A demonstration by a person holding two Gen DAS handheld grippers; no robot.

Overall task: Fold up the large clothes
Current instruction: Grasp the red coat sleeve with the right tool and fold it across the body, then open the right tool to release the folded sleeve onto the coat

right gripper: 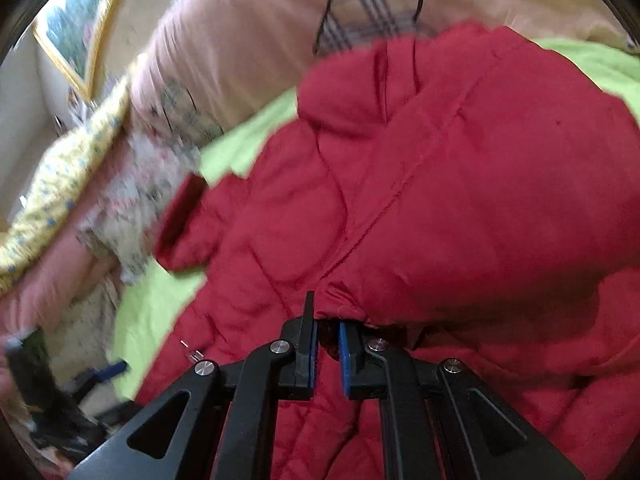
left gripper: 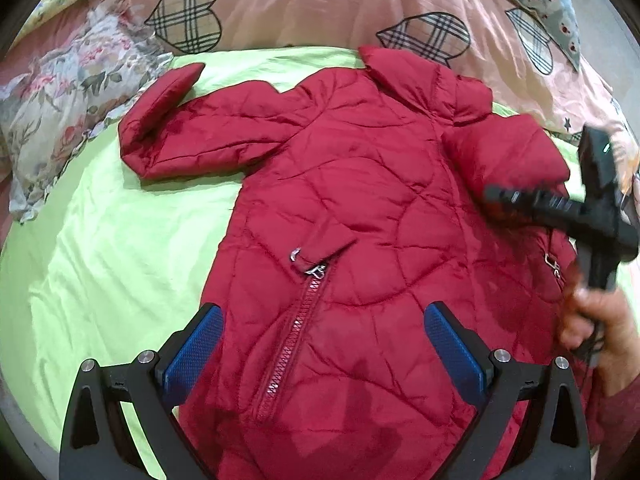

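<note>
A red quilted jacket [left gripper: 352, 184] lies front up on the green sheet [left gripper: 100, 264], collar toward the pillows, its left sleeve [left gripper: 168, 128] spread out to the left. My left gripper [left gripper: 324, 344] is open and empty, hovering over the jacket's lower front by the zipper [left gripper: 292, 340]. My right gripper [right gripper: 328, 340] is shut on the cuff of the right sleeve [right gripper: 480, 200] and holds that sleeve lifted over the jacket body. The right gripper also shows in the left wrist view [left gripper: 560, 208] at the jacket's right side.
A pink quilt with plaid hearts [left gripper: 300, 4] lies bunched along the far side. A floral pillow [left gripper: 56, 92] sits at the left. A framed picture [right gripper: 76, 20] hangs on the wall at the upper left. The left gripper [right gripper: 60, 400] shows blurred at the lower left.
</note>
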